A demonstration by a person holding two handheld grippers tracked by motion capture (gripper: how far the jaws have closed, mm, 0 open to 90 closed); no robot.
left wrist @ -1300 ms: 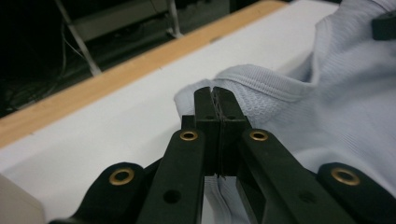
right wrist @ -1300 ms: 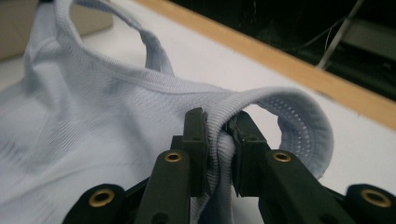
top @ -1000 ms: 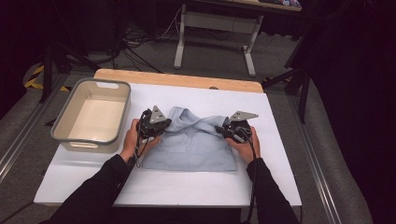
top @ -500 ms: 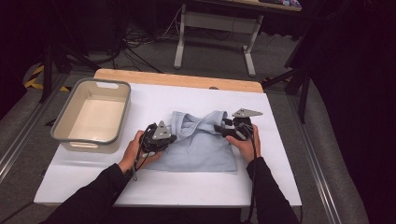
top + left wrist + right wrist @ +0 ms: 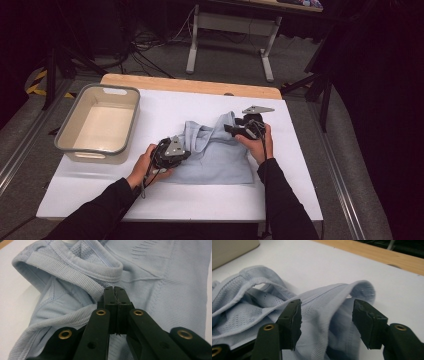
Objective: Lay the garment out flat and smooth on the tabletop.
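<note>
Both hands are shifting: left claw (image 5: 172, 152) is dragging its pinch of shirt (image 5: 220, 157) toward the near edge of the counter (image 5: 165, 107), and right claw (image 5: 243, 128) is lifting off after its jaws have just been opening. Left claw's jaws are sitting pressed together on a fold of shirt by the ribbed collar (image 5: 75, 280). Right claw's jaws are standing half apart, shirt edge lying loose between them, pads not pressing. Shirt is lying mid-counter, bunched at the far end, flat toward the near edge. It's looking light, soft and floppy, slightly slippery knit; likely best to be gripping ribbed collar or hem, where the cloth is thicker. Tub (image 5: 65, 145) is sitting at the left edge, nothing inside.
</note>
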